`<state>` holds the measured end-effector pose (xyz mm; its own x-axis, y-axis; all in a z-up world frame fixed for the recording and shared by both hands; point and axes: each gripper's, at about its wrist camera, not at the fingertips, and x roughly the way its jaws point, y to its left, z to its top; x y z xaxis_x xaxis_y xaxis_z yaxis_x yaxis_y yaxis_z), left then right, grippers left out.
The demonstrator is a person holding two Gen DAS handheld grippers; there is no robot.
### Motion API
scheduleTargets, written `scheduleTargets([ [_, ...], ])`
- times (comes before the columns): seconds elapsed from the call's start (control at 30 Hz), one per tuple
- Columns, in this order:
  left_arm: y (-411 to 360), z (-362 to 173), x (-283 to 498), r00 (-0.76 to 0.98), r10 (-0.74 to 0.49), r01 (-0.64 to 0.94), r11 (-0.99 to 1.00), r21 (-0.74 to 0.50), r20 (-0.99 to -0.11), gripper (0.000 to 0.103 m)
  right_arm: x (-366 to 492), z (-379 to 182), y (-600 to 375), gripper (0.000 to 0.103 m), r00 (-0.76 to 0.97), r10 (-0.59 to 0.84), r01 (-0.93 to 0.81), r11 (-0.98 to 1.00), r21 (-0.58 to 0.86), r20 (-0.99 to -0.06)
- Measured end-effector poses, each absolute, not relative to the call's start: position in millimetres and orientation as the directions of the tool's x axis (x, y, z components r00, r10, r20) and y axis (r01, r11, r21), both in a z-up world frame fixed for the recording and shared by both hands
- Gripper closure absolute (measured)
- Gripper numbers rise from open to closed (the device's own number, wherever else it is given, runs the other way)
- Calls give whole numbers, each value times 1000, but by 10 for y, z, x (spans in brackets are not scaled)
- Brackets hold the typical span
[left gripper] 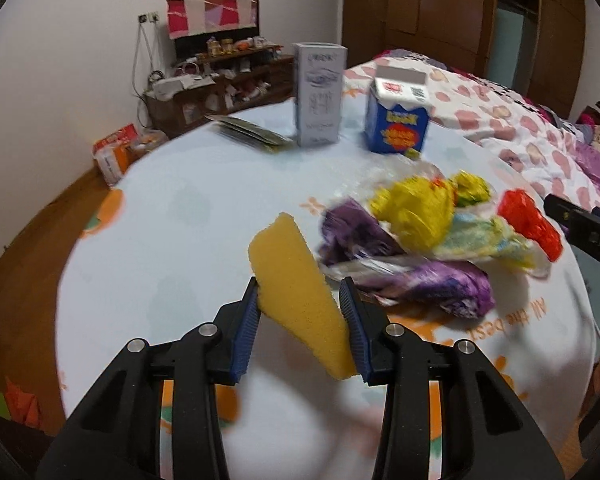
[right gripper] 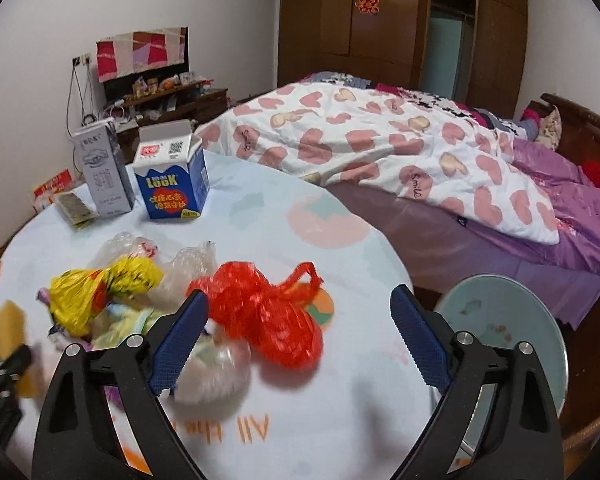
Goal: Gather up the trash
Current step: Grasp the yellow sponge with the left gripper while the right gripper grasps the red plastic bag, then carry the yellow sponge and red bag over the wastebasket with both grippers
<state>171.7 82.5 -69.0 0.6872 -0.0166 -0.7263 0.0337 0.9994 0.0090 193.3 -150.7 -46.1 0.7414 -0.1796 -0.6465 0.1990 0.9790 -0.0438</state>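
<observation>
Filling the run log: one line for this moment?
left gripper: shut on sponge | right gripper: open, over red bag | table

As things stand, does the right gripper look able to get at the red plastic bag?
Probably yes. The right gripper stands open with nothing between its fingers, and the red plastic bag lies just ahead on the table, uncovered. Only a clear bag crowds one side.

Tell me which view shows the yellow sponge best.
The left wrist view: the yellow sponge fills its centre, gripped between the left gripper fingers. The right wrist view shows only a blurred yellow sliver at its left edge.
</observation>
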Motion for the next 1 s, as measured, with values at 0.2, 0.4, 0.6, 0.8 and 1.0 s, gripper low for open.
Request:
scheduleTargets([
  [0.2, 955, -761, 1819, 668, 25, -14, 1000, 20, -744, 62, 2244, -756, -1516, 18, 670, -140, 184, 983, -19, -730],
  [0.4, 935, -839, 1855, 648, 25, -9, 1000, 25, -761, 61, 2323, -911, -1580, 59, 622, -59, 167, 984, 59, -780],
  [0.6, 935, -824, 1809, 653, 28, -19, 1000, 21, -757, 61, 2159, -784, -1556, 76, 676, -70, 154, 987, 47, -734],
  [0.8, 928, -719, 1720, 672, 21, -21, 1000, 9, -740, 61, 1847, -495, -1540, 78, 754, -92, 148, 988, 32, -651],
  [1.0, 861, -553, 1589, 707, 7, -4, 1000, 6, -707, 61, 1503, -264, -1607, 78, 801, -64, 141, 987, 83, -595],
])
